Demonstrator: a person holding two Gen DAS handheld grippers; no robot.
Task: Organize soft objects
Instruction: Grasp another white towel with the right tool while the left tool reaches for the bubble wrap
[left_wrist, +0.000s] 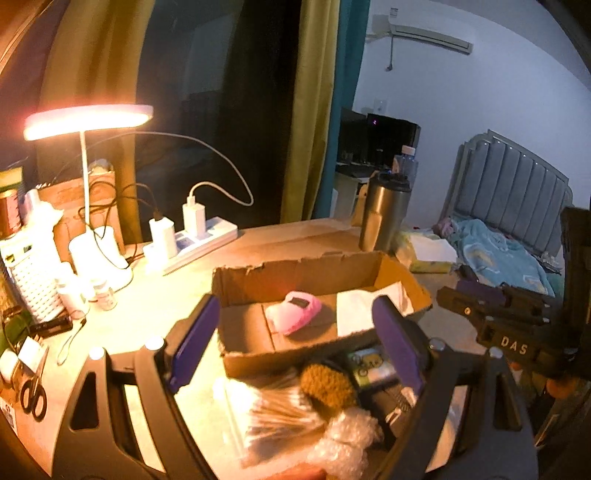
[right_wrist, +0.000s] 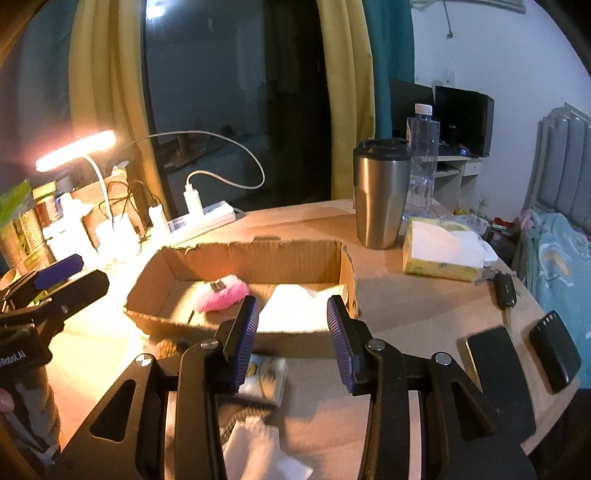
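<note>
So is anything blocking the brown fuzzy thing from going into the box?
Only the cardboard box's own low front wall, which stands between the brown knitted piece and the box floor. It must be lifted over. The box top is open; the pink fluffy item leaves space.

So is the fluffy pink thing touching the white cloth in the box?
Apart. The left wrist view shows bare cardboard between the pink thing and the white cloth.

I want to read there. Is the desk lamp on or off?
On. The desk lamp has a head glowing bright orange-white, and warm light falls on the table beneath it and on the white chargers nearby.
</note>
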